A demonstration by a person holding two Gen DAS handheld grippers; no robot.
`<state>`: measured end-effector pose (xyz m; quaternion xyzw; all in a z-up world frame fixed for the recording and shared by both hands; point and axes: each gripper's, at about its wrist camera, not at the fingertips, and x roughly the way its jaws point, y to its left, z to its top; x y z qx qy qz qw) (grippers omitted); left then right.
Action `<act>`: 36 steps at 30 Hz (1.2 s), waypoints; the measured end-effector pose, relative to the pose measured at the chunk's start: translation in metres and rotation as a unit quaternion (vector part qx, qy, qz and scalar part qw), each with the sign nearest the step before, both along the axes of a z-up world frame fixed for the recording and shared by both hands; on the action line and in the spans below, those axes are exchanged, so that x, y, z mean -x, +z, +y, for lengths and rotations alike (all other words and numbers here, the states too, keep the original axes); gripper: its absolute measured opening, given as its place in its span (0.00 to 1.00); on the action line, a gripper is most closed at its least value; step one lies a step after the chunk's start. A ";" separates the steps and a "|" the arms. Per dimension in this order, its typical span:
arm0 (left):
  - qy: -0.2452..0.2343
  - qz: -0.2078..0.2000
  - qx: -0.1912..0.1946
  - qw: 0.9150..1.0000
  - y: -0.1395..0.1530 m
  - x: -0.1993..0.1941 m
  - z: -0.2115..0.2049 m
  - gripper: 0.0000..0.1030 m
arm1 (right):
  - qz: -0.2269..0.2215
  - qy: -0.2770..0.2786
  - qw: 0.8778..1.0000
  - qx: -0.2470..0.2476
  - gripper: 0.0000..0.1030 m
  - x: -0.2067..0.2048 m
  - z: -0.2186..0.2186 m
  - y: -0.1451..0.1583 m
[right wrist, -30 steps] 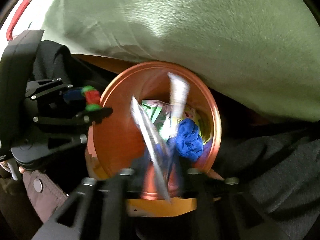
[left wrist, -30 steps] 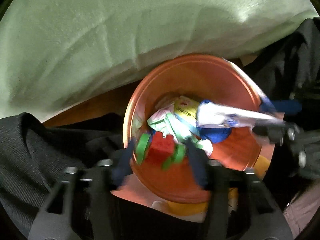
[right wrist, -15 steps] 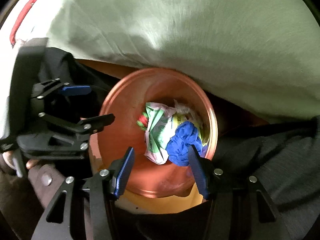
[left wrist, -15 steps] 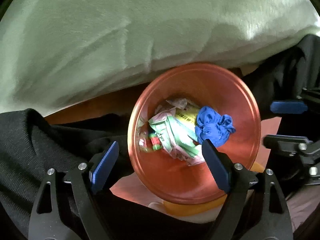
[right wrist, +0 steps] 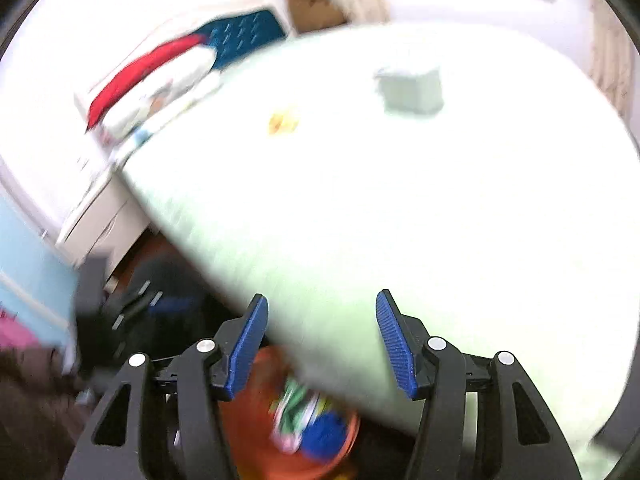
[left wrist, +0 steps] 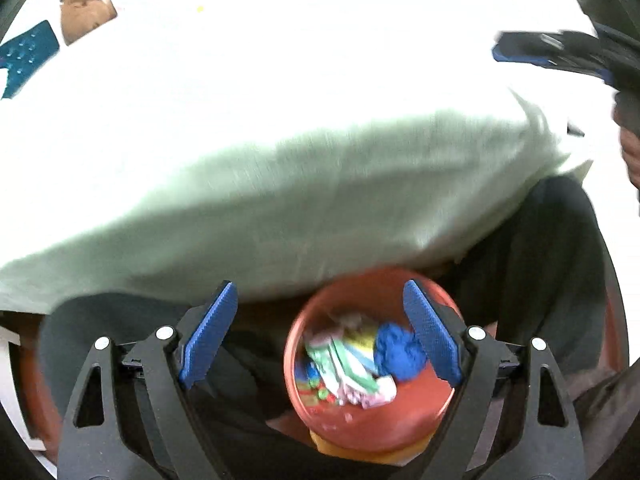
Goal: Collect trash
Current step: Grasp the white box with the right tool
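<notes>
I count one orange bin point(left wrist: 372, 424), one blue crumpled wad point(left wrist: 400, 350) inside, wrappers there too blurred to count. One yellow scrap point(right wrist: 283, 123), one pale box point(right wrist: 412, 90) on the bed.

Motion blur smeared both views. In the right wrist view the round orange plastic bin point(right wrist: 256, 436) was partly hidden behind the pale green bedcover's point(right wrist: 400, 220) edge and the tool's black frame, its crumpled wrappers point(right wrist: 296, 412) unreadable. A small yellow scrap point(right wrist: 283, 123) on the bed was too blurred to identify. In the left wrist view the right tool point(left wrist: 560, 54) was cut off by the picture's edge, its jaws indistinct.
</notes>
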<state>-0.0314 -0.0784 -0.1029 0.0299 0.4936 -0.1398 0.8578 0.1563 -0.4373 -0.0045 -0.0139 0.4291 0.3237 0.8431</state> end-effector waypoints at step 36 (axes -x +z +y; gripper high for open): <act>0.062 -0.088 0.051 0.993 0.044 -0.043 0.033 0.81 | -0.048 -0.240 0.969 0.029 0.66 -0.181 0.081 -0.017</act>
